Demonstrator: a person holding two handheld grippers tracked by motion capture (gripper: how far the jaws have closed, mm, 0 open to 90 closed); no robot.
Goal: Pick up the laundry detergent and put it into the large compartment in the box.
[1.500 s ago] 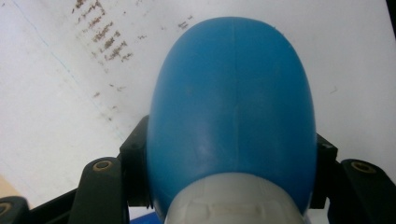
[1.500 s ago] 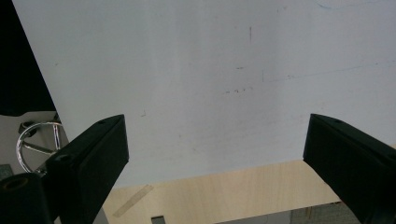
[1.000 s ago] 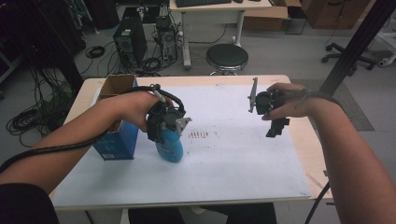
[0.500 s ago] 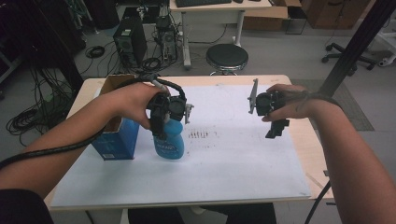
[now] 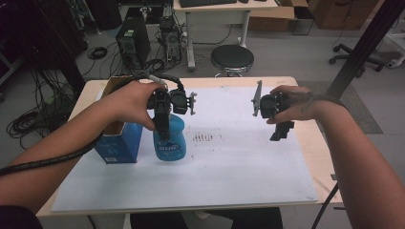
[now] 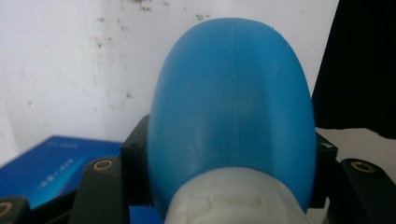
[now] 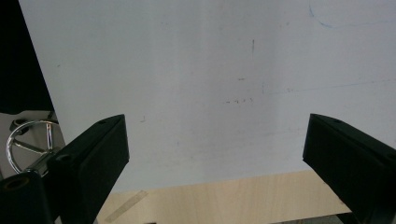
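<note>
Left gripper (image 5: 165, 125), jaws clamped on the blue plastic bottle (image 5: 168, 143) near its white cap, holds it upright on the white sheet (image 5: 229, 167), just beside the blue box (image 5: 117, 145) at nine o'clock. Probably light, smooth, slippery: grip the shoulder. Right gripper (image 5: 279, 131), at three o'clock, hangs with jaws apart.

Lettering showed in two places, but none of it could be read.

The blue bottle (image 5: 169, 142) carried a band of white lettering low on its front, too blurred to make out. The blue box (image 5: 118, 144) beside it bore small white print on its side, seen faintly in the left gripper view too (image 6: 51, 179), equally illegible.
</note>
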